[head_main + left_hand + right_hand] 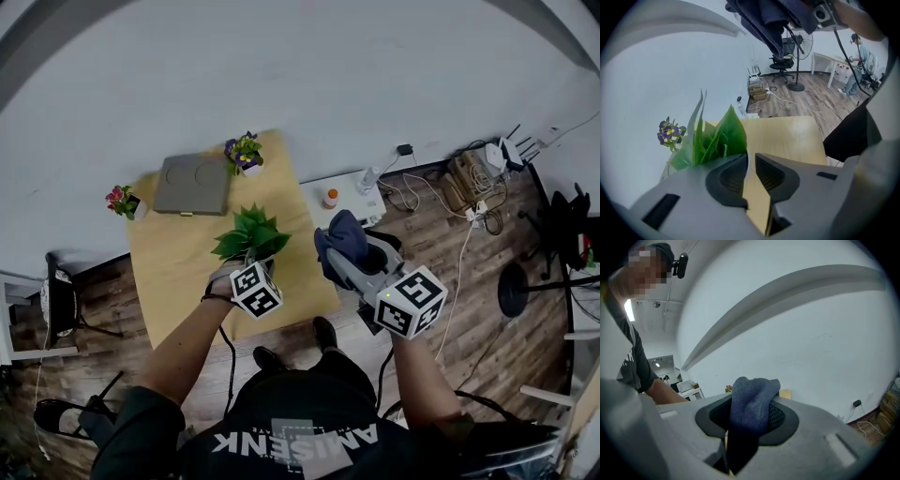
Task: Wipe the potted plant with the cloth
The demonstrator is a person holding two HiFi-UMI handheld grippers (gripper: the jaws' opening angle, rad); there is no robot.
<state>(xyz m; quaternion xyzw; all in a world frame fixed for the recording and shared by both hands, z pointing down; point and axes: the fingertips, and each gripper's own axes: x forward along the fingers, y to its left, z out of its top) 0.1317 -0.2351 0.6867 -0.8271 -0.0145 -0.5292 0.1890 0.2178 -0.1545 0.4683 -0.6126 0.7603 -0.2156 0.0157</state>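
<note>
Head view has the plant (251,234) standing on the tabletop (173,267), near its right edge, with green leaves spread above a pot that is largely hidden behind the left claw (247,264). It looks light and top-heavy for its small base, so it would probably tip or slide under a sideways push. The leaves seem thin and springy, likely to bend away instead of resisting a wipe. The safest place to hold it is probably the pot's wall or rim, low down, leaving the foliage free. Each leaf is probably best wiped from stem to tip with light pressure. The cloth (342,239) is soft and limp, bunched into a dark blue wad, and should mould round a leaf without scratching it. Left gripper view shows the left claw's jaws a narrow way apart. Only bare tabletop shows through the gap and nothing is pressed between the pads. The leaves rise just beyond the left jaw, and whether that jaw touches them I cannot tell. Right gripper view shows the right claw (751,404) clenched on the cloth. A fold stands up above the jaws and the rest hangs below. This claw is just right of the plant and not yet on it.
</note>
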